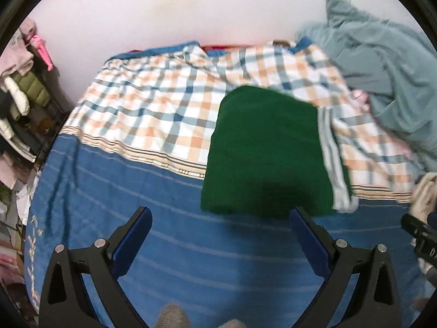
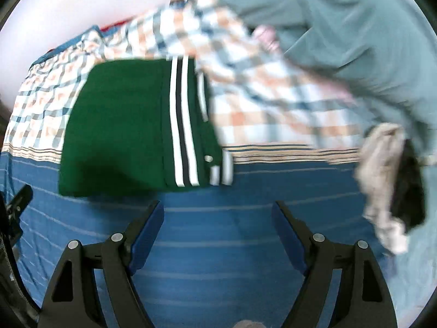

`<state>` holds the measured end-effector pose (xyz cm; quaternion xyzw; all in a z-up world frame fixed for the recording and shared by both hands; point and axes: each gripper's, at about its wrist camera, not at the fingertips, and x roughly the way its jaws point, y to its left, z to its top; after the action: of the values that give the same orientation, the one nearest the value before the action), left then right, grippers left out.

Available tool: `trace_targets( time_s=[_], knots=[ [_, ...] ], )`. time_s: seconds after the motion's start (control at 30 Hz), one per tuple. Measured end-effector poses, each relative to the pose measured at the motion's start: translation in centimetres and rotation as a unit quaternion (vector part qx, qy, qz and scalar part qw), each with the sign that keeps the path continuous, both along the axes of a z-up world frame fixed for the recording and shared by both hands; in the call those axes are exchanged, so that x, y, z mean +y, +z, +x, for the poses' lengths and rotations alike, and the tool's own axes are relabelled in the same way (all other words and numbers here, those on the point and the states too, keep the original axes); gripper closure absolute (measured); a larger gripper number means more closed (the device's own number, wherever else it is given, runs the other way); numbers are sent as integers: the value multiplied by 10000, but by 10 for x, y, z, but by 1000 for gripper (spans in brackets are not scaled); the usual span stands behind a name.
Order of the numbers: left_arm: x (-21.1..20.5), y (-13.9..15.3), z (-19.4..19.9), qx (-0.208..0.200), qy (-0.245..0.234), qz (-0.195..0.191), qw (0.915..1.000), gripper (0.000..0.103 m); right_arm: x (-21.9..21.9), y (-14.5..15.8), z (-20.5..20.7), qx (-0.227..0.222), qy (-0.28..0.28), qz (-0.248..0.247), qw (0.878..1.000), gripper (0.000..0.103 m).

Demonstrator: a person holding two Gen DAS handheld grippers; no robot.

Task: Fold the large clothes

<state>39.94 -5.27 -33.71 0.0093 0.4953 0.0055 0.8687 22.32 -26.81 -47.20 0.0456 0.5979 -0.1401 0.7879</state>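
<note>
A bed against a pale wall carries a blue striped blanket (image 1: 136, 191) at its near end and a plaid sheet (image 1: 153, 109) farther back, with a grey-green quilt (image 1: 382, 63) heaped at the far right. The folded green garment (image 1: 267, 150), white-striped along its right edge, lies flat across the line where sheet meets blanket. The left gripper (image 1: 220, 239) and right gripper (image 2: 218, 232) both hover low over the blanket just near of it, fingers spread wide and holding nothing.

The green garment (image 1: 266, 150) (image 2: 131, 125) lies folded into a flat, roughly rectangular block on the bed, straddling the edge where checked sheet meets blue blanket. White and dark stripes (image 2: 182, 120) run along its right side, beside a small round snap.
</note>
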Motion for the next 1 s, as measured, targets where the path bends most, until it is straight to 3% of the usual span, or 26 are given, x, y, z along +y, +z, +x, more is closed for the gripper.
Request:
trace_targets(
  time_s=[0.17, 0.3, 0.43, 0.67, 0.8, 1.0],
  knots=[
    [-7, 90, -66, -404, -134, 45, 9991, 1, 15, 123, -70, -513, -38, -236, 9984, 18],
    [-8, 149, -111, -613, -160, 83, 9980, 1, 32, 215, -130, -945, -35, -450, 9945, 16],
    [-6, 200, -152, -744, -53, 92, 9972, 1, 50, 313, -195, -1430, 133, -341, 9890, 14],
    [-3, 266, -210, -1112, 70, 128, 9937, 1, 42, 408, -271, -1884, 256, -514, 9804, 12],
    [-1, 288, -236, -1283, 129, 110, 9916, 1, 42, 454, -308, -2175, 344, -683, 9731, 12],
    [-1, 306, -265, -1445, 138, 63, 9894, 1, 37, 498, -348, -2499, 354, -719, 9649, 11]
  ],
)
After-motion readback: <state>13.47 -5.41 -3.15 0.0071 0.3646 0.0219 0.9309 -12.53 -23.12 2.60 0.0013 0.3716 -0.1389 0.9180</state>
